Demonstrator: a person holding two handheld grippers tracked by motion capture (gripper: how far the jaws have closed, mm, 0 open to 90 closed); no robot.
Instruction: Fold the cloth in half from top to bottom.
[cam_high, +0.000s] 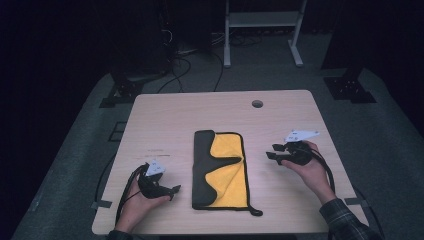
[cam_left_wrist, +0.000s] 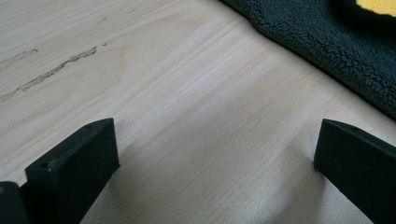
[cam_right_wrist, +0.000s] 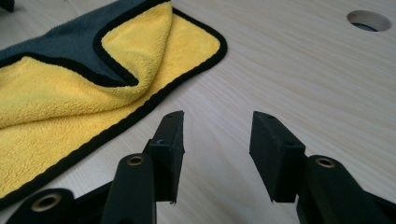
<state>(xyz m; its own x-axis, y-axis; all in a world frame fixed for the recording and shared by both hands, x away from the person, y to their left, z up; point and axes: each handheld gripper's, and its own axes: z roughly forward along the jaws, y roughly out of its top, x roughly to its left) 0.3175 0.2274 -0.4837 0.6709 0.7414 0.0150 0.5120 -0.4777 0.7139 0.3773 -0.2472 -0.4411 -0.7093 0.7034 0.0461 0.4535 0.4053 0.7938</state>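
The left gripper (cam_high: 172, 190) hangs low over the table (cam_high: 165, 115) with jaws spread wide and nothing between them; the right gripper (cam_high: 270, 152) is part open, equally empty. Between the two lies the towel (cam_high: 220, 170), yellow with a dark grey backing, folded lengthwise, its dark edge just ahead of the left jaws and its loose yellow flap (cam_right_wrist: 135, 56) ahead of the right jaws. To tidy the fold, I would judge it best to pinch only the top layer's black-trimmed corner, lift a little, and draw it flat across.
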